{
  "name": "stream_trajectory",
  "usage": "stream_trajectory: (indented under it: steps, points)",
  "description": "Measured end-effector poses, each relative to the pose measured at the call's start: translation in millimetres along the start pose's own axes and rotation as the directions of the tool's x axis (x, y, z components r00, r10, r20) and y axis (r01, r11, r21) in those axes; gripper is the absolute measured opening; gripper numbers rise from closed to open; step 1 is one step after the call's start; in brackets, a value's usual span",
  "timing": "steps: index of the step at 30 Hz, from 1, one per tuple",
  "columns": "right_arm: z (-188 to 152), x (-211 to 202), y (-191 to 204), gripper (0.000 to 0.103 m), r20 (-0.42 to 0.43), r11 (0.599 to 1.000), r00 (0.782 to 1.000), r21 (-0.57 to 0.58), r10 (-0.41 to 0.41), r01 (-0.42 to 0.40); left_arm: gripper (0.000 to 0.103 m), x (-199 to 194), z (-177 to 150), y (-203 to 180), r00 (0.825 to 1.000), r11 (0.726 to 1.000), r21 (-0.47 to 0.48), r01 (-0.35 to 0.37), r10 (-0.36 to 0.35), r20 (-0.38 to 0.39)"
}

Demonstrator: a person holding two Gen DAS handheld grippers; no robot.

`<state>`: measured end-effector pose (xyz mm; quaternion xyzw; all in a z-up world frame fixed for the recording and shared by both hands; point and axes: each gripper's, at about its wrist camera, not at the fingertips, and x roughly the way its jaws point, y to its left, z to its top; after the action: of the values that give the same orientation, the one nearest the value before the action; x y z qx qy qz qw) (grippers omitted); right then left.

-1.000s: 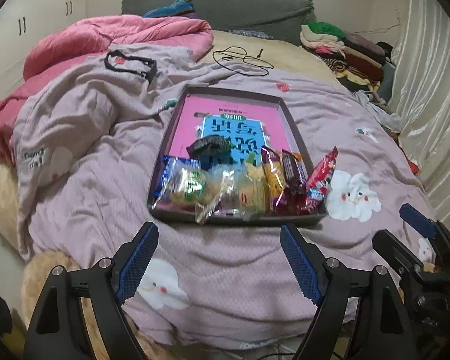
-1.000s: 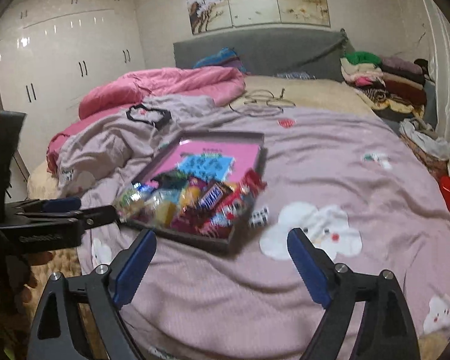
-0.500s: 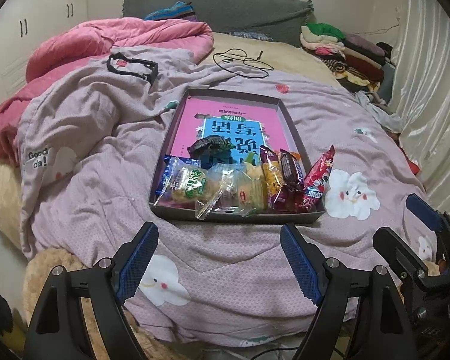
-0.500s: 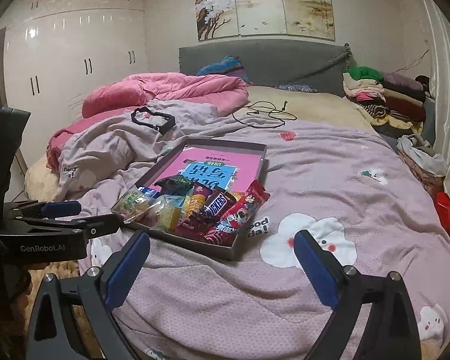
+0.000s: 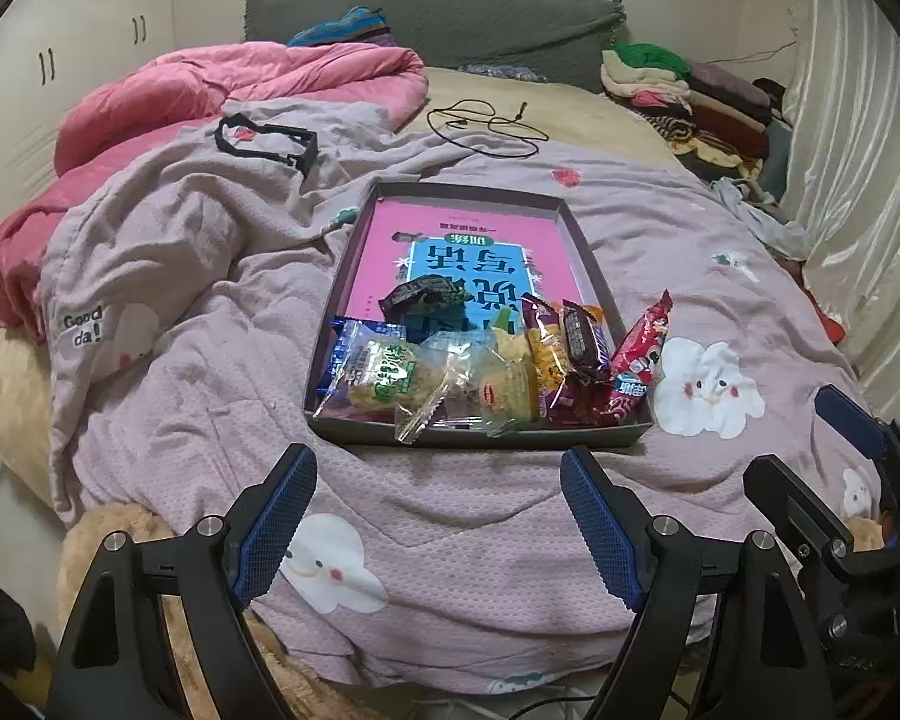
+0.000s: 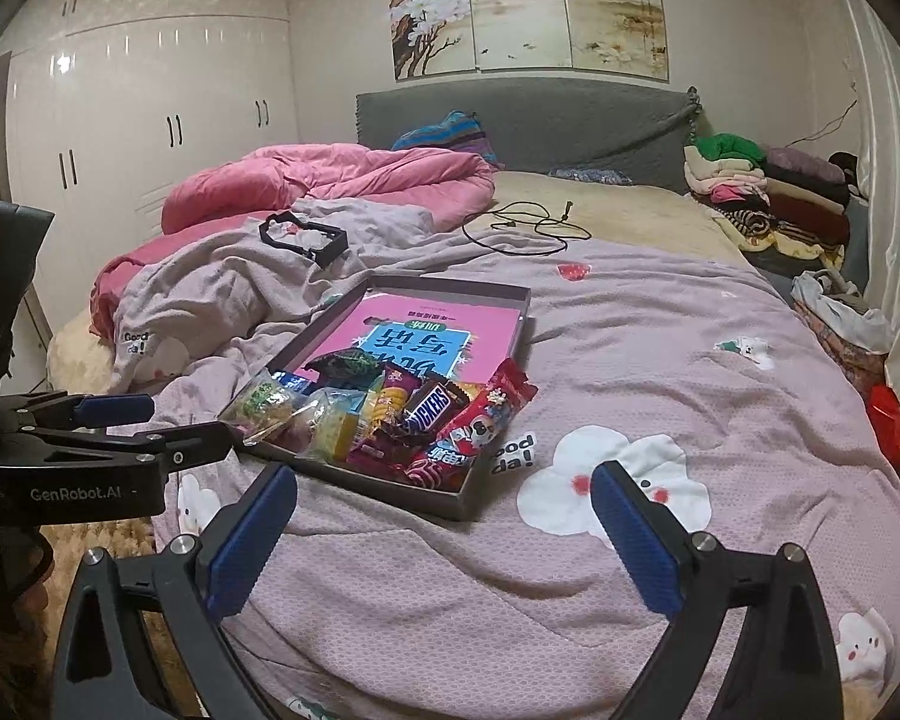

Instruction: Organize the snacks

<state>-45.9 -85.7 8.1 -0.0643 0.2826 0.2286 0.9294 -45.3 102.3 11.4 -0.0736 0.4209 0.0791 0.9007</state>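
Note:
A shallow grey tray (image 5: 588, 264) lies on the lilac bedspread, with a pink and blue book (image 5: 384, 240) flat inside it. Several wrapped snacks (image 5: 486, 372) are heaped at its near end: a clear green-labelled packet (image 5: 384, 369), a Snickers bar (image 6: 429, 408) and a red packet (image 6: 498, 402) that leans over the rim. My left gripper (image 5: 435, 468) hovers open just short of the tray's near wall, holding nothing. My right gripper (image 6: 444, 480) stands wide open and holds nothing, off the tray's near right corner (image 6: 462, 504).
A pink duvet (image 5: 240, 84) is bunched at the far left, with a black plastic frame (image 5: 267, 141) and a black cable (image 5: 486, 126) beyond the tray. Folded clothes (image 5: 690, 90) are stacked at the far right by the curtain. White wardrobes (image 6: 150, 138) line the left wall.
The right gripper's fingers have spread a little wider and its view has lifted slightly. The left gripper and the snacks have stayed put.

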Motion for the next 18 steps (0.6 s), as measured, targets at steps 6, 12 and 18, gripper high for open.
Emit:
stream_trajectory:
  steps: [6,12,18]
  points:
    - [-0.5,1.1,-1.3,0.100,-0.004,1.000,1.000,0.003,0.001,-0.001,0.084,-0.7,0.4,-0.1,1.000,1.000,0.012,-0.019,0.019,0.006]
    - [-1.1,1.4,-1.4,0.101,-0.005,1.000,1.000,0.005,0.000,0.000,0.084,-0.7,0.9,-0.7,1.000,1.000,0.015,-0.022,0.022,0.002]
    - [-1.3,1.6,-1.6,0.101,-0.004,1.000,1.000,0.004,-0.001,0.001,0.084,-0.7,0.7,-0.8,1.000,1.000,0.014,-0.022,0.022,0.002]
